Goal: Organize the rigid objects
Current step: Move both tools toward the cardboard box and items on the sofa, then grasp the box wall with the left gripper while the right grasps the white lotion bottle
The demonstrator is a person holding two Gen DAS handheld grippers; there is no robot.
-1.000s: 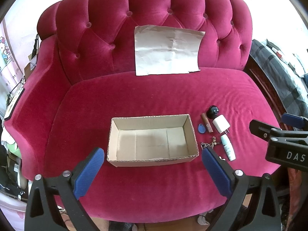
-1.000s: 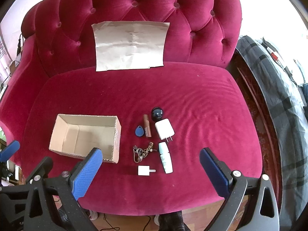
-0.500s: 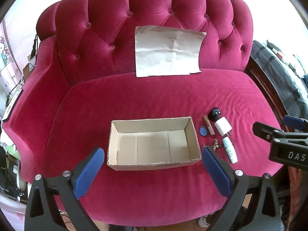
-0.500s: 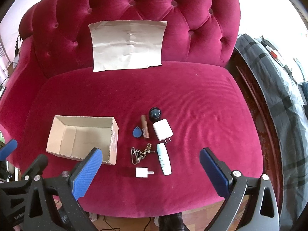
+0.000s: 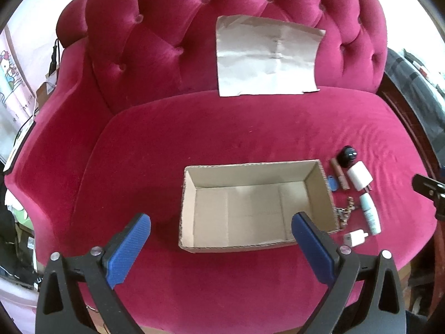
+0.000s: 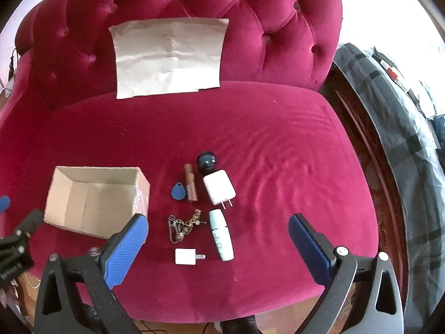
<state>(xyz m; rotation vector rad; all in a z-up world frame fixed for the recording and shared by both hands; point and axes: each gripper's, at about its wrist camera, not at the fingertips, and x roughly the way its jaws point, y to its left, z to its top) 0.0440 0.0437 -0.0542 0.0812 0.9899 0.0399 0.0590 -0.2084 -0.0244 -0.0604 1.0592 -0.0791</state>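
An empty cardboard box (image 5: 256, 208) (image 6: 97, 200) sits on the red sofa seat (image 5: 222, 133). To its right lie small items: a black round cap (image 6: 206, 161), a brown tube (image 6: 190, 183), a blue key fob (image 6: 177, 192), a white charger (image 6: 219, 190), a metal keychain (image 6: 183, 225), a pale bottle (image 6: 221, 235) and a small white plug (image 6: 185, 256). My left gripper (image 5: 221, 250) is open, above the box's near edge. My right gripper (image 6: 218, 252) is open, above the items' near side. Both are empty.
A brown paper sheet (image 6: 169, 55) leans on the tufted backrest. A dark plaid blanket (image 6: 403, 139) and a wooden edge lie to the right of the sofa. Clutter stands left of the sofa (image 5: 16, 111). The right gripper's body shows at the left view's right edge (image 5: 428, 192).
Both grippers have moved forward and lower toward the seat; the box and the items look larger. The left view has shifted left. Nothing on the sofa has moved.
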